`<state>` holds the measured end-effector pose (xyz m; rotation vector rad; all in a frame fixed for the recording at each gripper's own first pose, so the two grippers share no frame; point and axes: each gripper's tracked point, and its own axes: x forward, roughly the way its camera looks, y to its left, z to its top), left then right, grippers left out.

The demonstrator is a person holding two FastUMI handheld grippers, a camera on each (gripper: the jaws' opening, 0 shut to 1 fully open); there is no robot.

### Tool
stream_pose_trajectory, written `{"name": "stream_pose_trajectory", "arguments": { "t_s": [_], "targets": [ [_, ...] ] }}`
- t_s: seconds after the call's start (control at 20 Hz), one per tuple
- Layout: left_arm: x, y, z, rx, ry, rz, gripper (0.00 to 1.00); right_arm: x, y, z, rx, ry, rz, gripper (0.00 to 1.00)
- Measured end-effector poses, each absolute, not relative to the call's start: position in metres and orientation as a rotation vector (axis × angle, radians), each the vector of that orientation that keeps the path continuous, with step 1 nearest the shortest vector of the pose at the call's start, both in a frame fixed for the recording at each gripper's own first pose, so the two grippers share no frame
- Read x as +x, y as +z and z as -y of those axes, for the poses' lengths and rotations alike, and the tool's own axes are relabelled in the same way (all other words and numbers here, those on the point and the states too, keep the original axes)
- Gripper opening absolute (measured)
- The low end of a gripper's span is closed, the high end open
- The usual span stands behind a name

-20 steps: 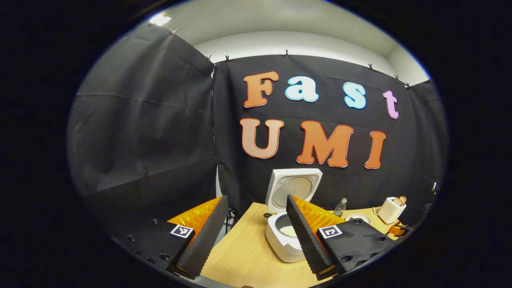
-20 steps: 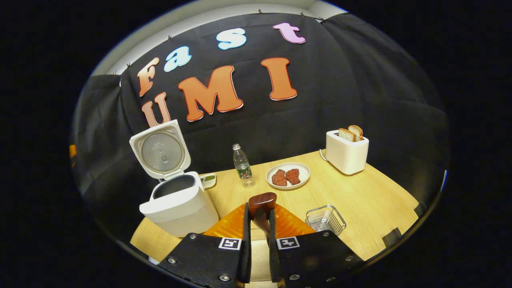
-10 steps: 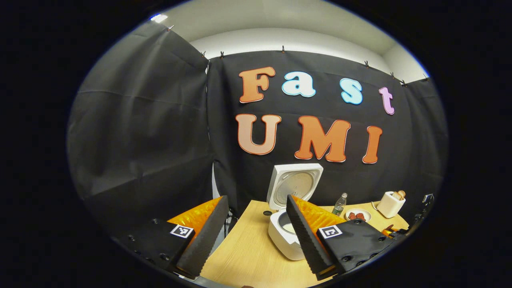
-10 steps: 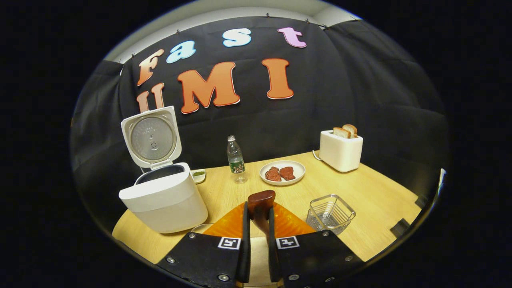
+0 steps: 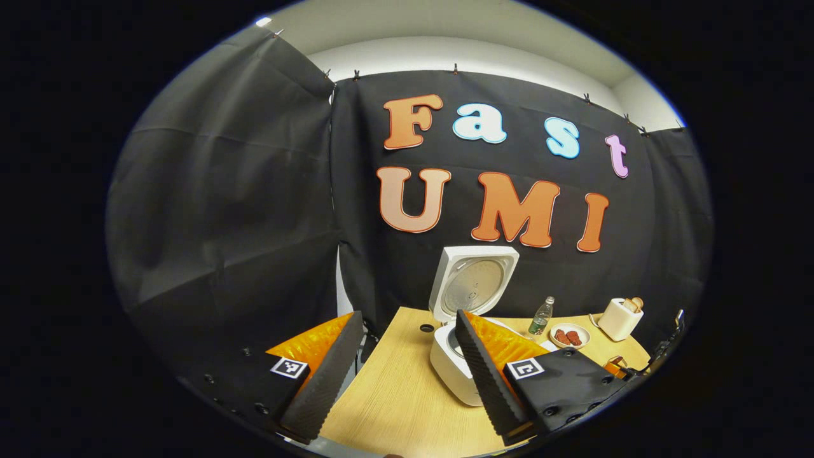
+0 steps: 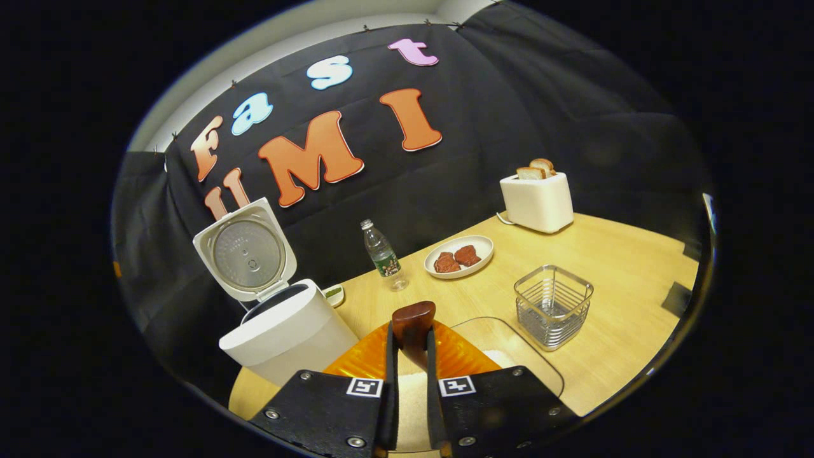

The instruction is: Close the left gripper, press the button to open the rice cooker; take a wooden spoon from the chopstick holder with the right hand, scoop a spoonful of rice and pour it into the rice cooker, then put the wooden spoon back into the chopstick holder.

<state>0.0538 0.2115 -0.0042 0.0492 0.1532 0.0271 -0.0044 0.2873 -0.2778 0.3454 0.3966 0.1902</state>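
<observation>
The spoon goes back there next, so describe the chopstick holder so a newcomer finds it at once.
Start at the wooden table and find the white toaster at its back edge. Nearer the camera from it stands the chopstick holder, right of the clear rice container. It is the one see-through wire basket, square and open-topped, among solid white appliances.

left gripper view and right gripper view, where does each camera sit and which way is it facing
Left gripper view: rides the open left gripper, facing the booth wall across the table's left end; open rice cooker ahead.
Right gripper view: rides the right gripper, shut on the wooden spoon, looking over the table toward the toaster and wire chopstick holder.
Shared: rice cooker, water bottle, plate, toaster.
</observation>
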Motion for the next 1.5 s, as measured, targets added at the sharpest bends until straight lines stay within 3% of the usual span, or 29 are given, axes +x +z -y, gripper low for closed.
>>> {"name": "stream_pose_trajectory", "arguments": {
  "t_s": [0.3, 0.8, 1.5],
  "targets": [
    [0.051, -0.014, -0.216, 0.026, 0.022, -0.179, 0.98, -0.001, -0.282, -0.293, 0.483, 0.181, -0.451, 0.18],
    [0.049, -0.015, -0.207, 0.024, -0.006, -0.175, 0.98, -0.011, -0.299, -0.283, 0.976, 0.126, -0.605, 0.18],
    [0.051, -0.003, -0.192, 0.051, -0.031, -0.133, 0.99, -0.019, -0.274, -0.230, 1.095, 0.030, -0.577, 0.18]
  ]
}}
